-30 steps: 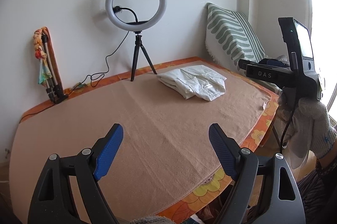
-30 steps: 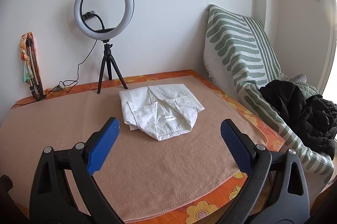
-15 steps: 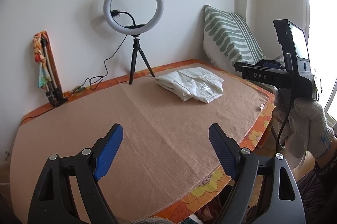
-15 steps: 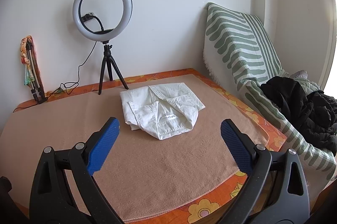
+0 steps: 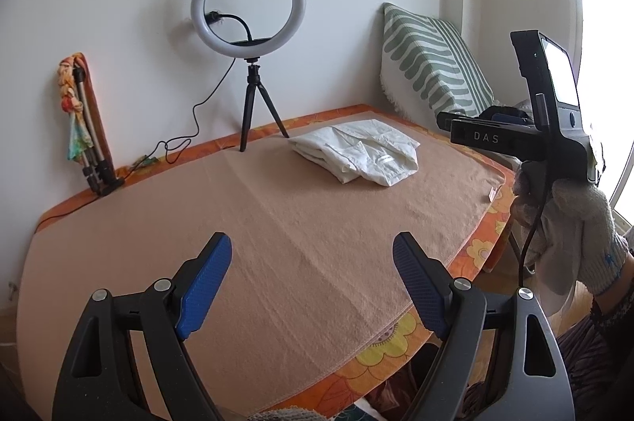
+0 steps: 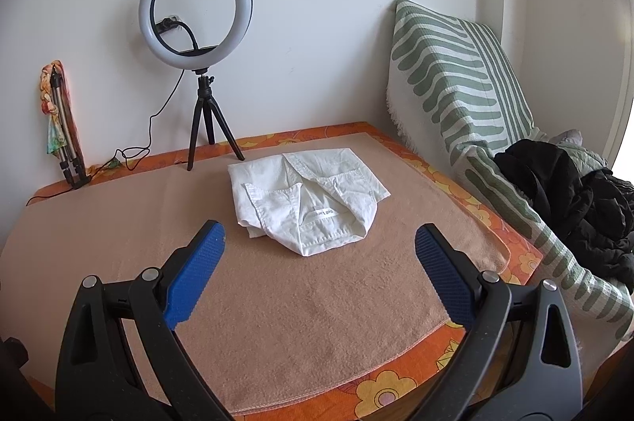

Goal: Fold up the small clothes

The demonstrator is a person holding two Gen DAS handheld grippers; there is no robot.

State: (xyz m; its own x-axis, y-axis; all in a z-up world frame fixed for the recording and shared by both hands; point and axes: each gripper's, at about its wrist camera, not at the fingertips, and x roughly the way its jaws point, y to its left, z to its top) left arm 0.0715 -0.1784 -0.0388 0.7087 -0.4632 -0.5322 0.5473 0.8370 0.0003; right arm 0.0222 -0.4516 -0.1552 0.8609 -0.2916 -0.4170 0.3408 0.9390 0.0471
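Over the last second almost nothing changed: both hands stayed put, the left gripper [image 5: 312,284] and the right gripper [image 6: 319,268] hung wide open and empty above the near edge, and the folded white shirt [image 6: 307,197] lay untouched towards the far right of the table, so this fold looked finished. It rested on a tan blanket [image 6: 317,318] over an orange flowered cloth [image 6: 382,391], beside a green-striped cushion [image 6: 447,76], with a ring light [image 6: 196,9] on its tripod and a folded stand [image 6: 63,128] behind.
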